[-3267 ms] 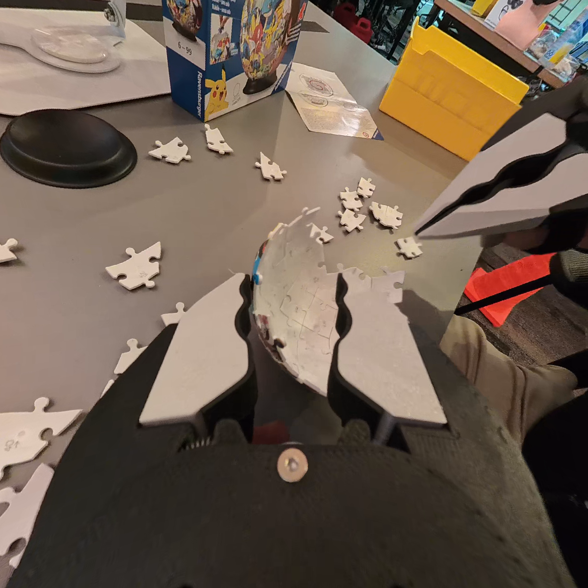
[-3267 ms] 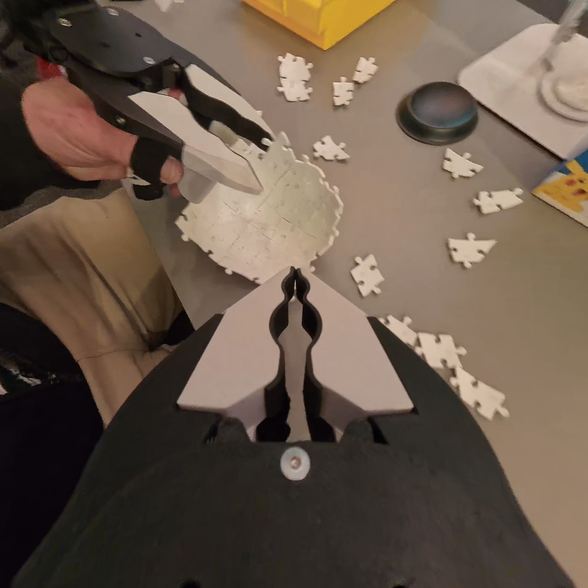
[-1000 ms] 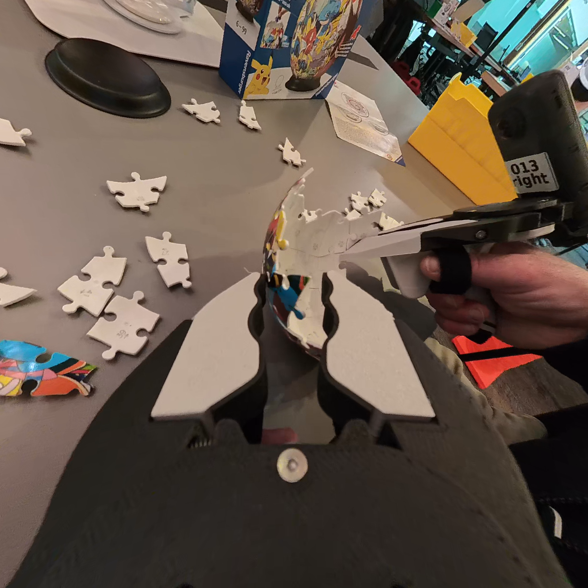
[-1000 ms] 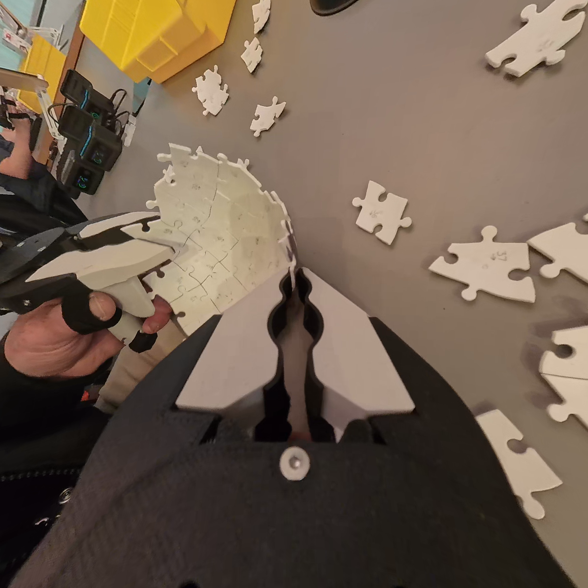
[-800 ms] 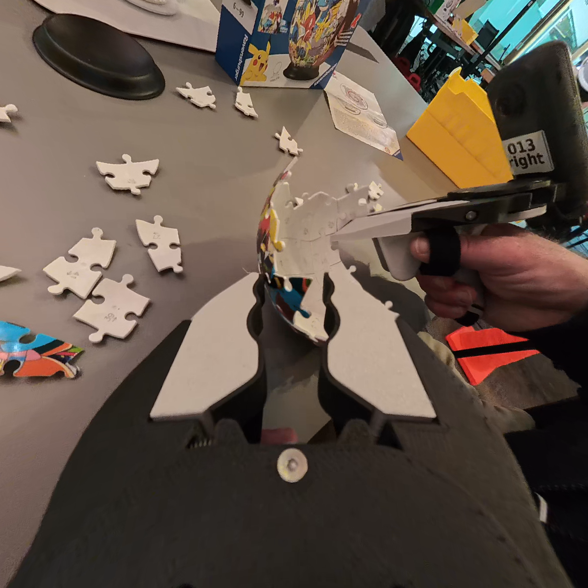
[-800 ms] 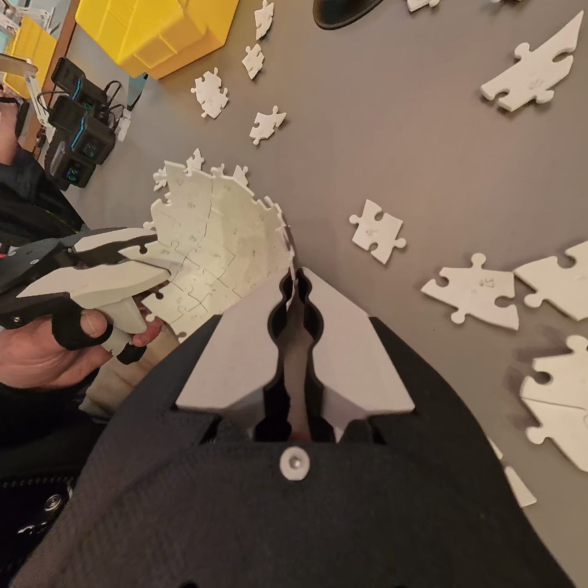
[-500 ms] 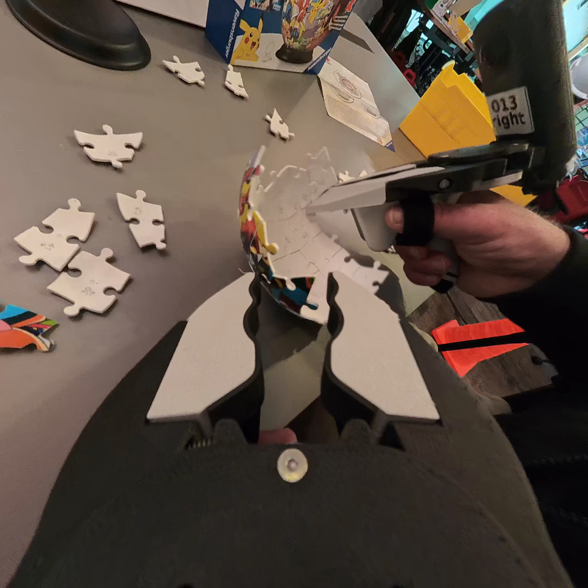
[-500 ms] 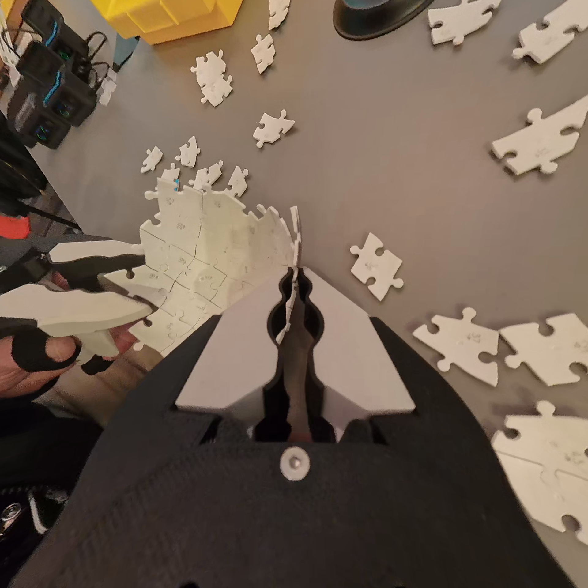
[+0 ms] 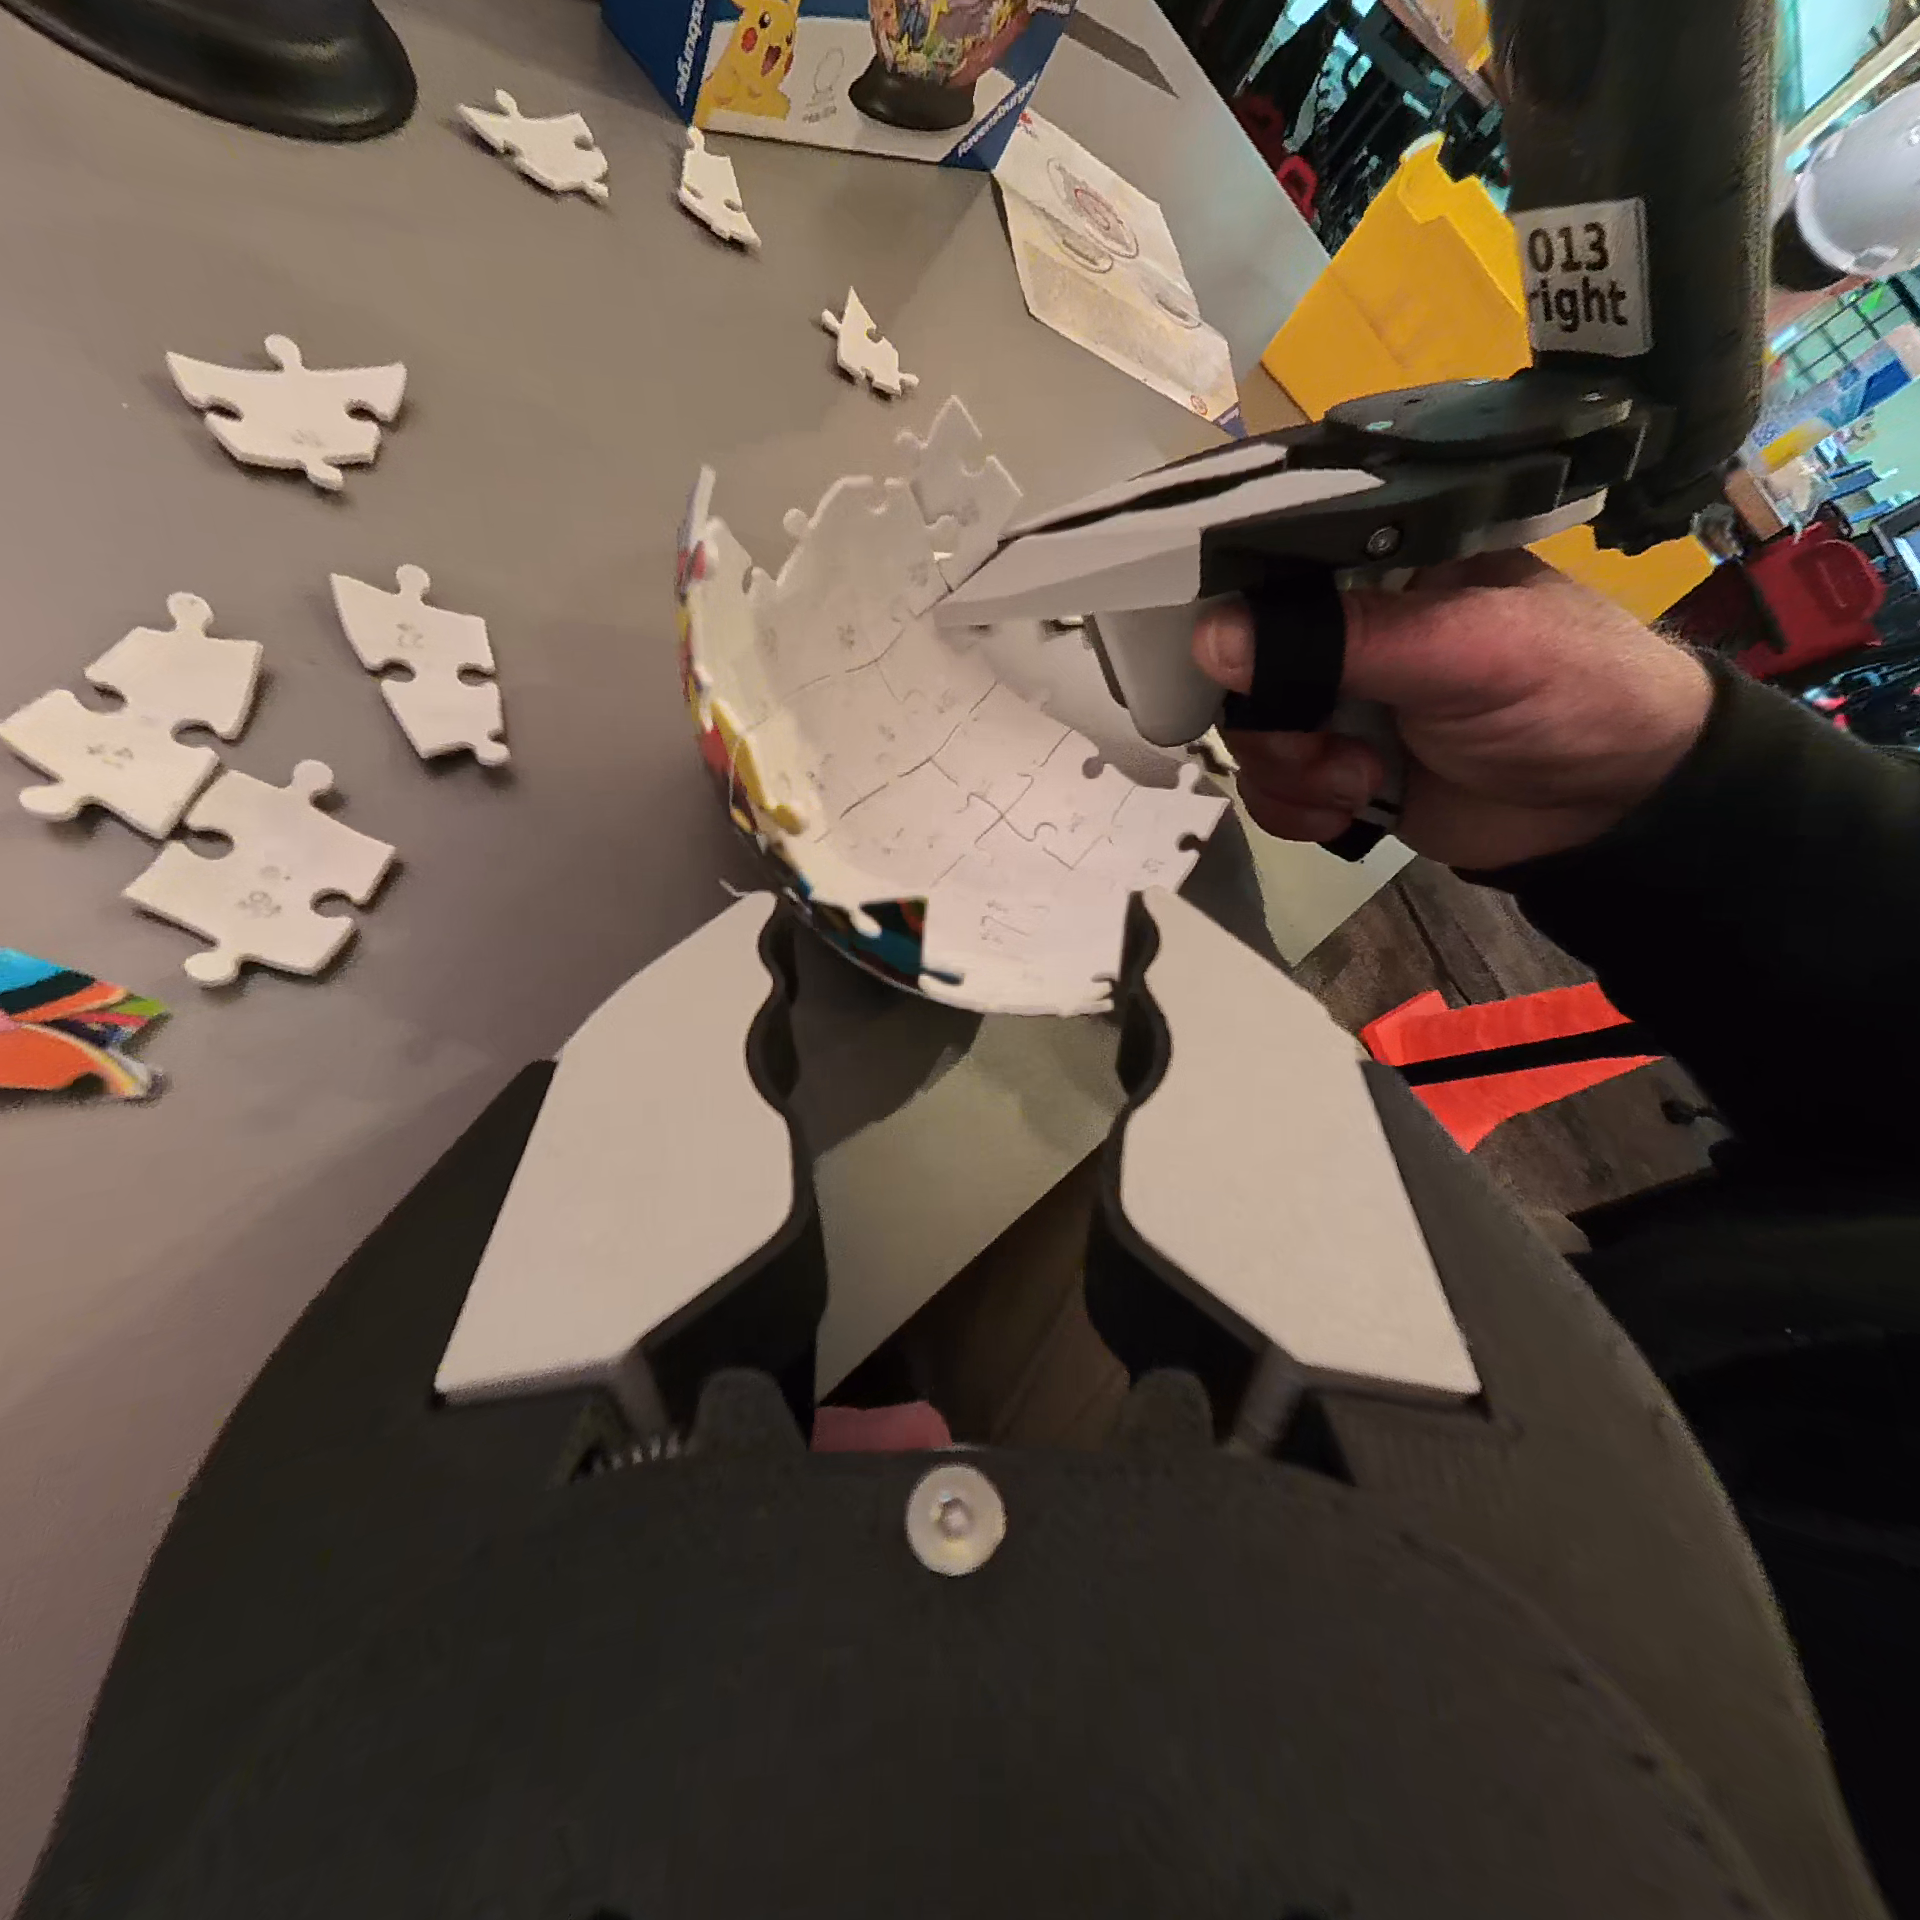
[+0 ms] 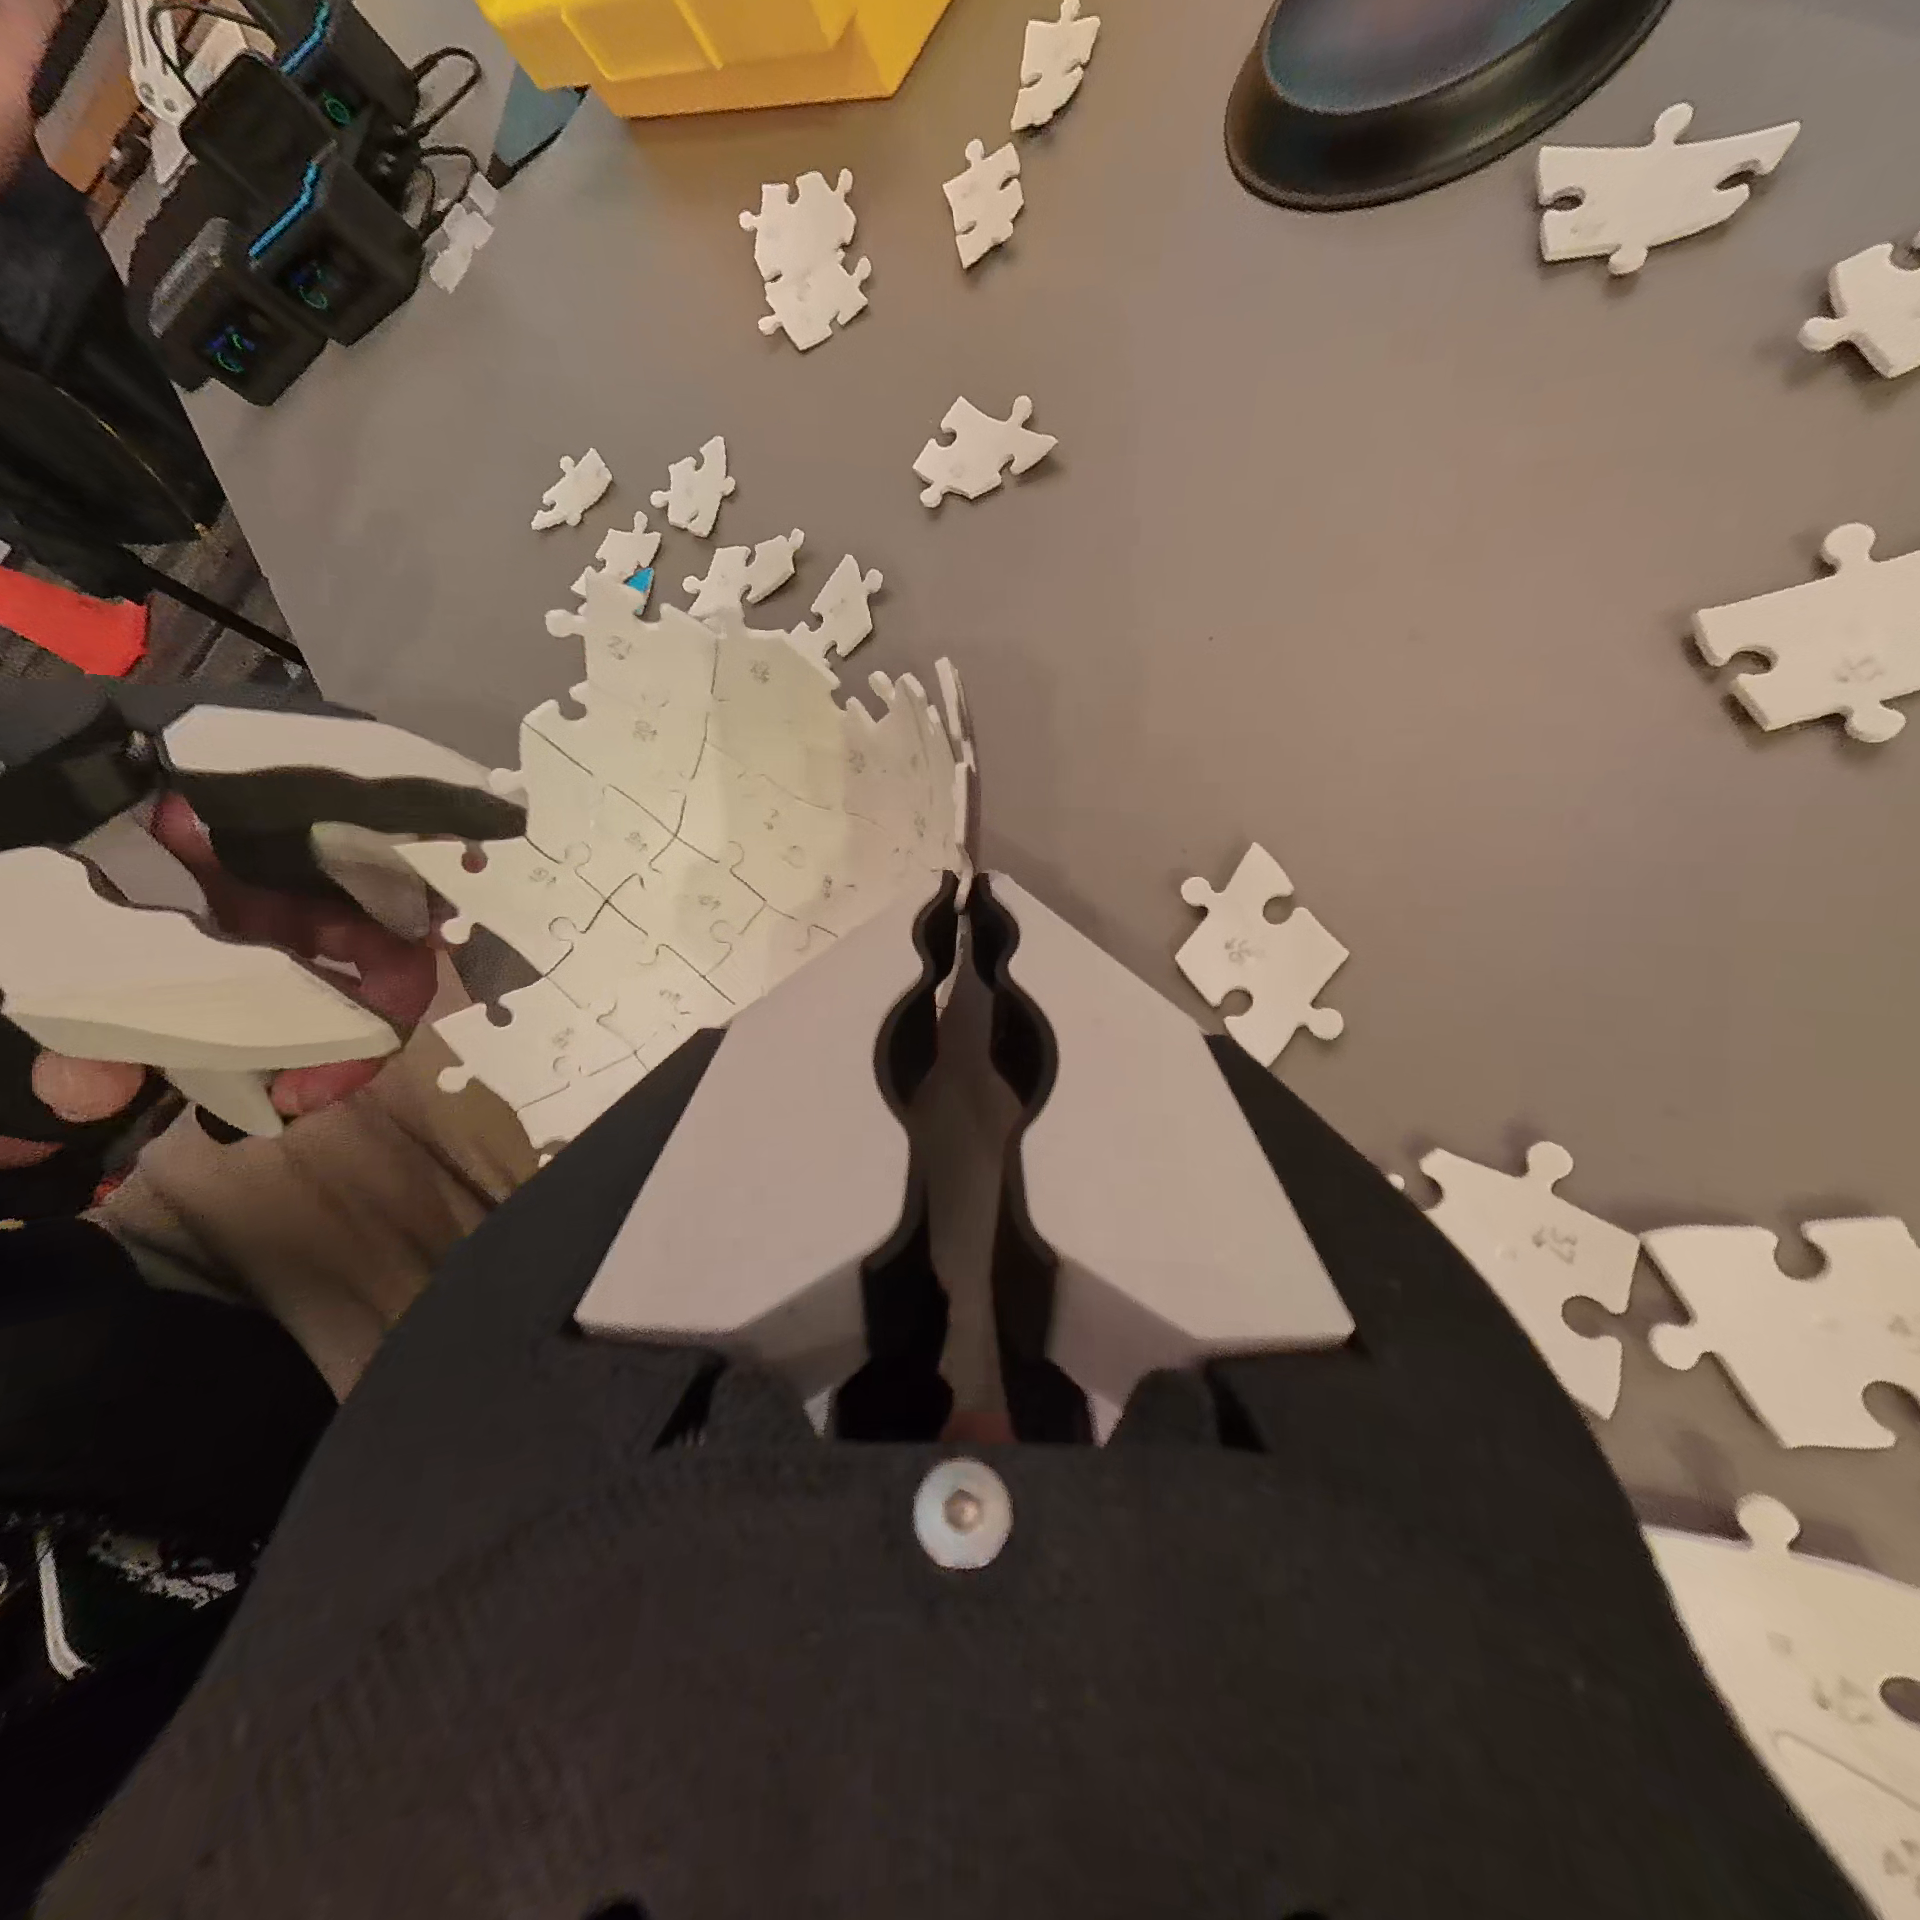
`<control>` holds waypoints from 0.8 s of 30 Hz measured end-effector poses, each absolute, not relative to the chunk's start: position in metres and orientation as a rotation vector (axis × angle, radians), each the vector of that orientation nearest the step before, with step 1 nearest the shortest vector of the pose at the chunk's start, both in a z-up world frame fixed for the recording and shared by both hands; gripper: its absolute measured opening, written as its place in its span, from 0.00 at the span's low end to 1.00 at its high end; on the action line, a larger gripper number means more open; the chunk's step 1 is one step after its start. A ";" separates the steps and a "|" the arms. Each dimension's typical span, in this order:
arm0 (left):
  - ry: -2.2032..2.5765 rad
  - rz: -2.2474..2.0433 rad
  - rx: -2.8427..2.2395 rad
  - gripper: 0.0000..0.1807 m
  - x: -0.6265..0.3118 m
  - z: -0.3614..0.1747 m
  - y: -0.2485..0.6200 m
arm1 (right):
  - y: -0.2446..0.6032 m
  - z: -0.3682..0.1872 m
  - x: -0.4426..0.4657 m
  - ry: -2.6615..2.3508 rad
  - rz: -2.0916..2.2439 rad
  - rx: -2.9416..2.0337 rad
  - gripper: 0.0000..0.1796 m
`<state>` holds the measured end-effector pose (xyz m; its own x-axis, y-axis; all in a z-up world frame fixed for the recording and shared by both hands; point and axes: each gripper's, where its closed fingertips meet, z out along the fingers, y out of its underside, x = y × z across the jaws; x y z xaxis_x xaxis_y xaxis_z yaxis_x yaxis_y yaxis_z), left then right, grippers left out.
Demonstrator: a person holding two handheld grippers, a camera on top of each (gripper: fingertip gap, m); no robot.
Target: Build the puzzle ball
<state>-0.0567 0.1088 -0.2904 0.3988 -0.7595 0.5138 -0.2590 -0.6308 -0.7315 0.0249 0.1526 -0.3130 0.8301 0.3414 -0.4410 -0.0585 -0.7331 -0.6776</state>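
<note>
The partly built puzzle ball is a curved shell, white inside and coloured outside, held above the table's near edge. My right gripper is shut on the shell's rim; it also shows in the left wrist view, coming in from the right. My left gripper is open, its jaws wide apart on either side of the shell's lower edge. In the right wrist view the shell shows its white inside, with the left gripper's fingers apart at its left edge.
Several loose white pieces lie on the grey table. A black stand, the puzzle box, a leaflet and a yellow bin stand farther back. A coloured piece lies at the left. One gripper's finger ends stand about 10 centimeters off the other's.
My left gripper's jaws have spread wider and let go of the shell's lower edge. My right gripper closed on the rim. The shell has turned its white inside more towards the left camera.
</note>
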 end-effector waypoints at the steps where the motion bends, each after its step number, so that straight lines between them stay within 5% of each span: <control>1: 0.881 -1.180 -2.102 0.34 -0.058 -0.287 0.111 | 0.153 -0.312 0.025 -0.206 0.731 -2.287 0.00; 7: 1.057 -1.058 -2.075 0.43 -0.074 -0.261 0.143 | 0.157 -0.310 0.022 -0.230 0.742 -2.259 0.00; 12: 1.444 -0.939 -1.878 0.34 -0.048 -0.237 0.172 | 0.159 -0.307 0.018 -0.247 0.764 -2.233 0.00; 24: 2.261 -0.891 -1.693 0.14 0.005 -0.312 0.178 | 0.169 -0.308 0.013 -0.279 0.779 -2.213 0.00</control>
<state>0.0051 0.1776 -0.3117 -0.3359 -0.9194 0.2047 -0.8117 0.1723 -0.5580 0.0127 0.1688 -0.3084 0.7898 0.4213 -0.4458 -0.0425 -0.6875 -0.7249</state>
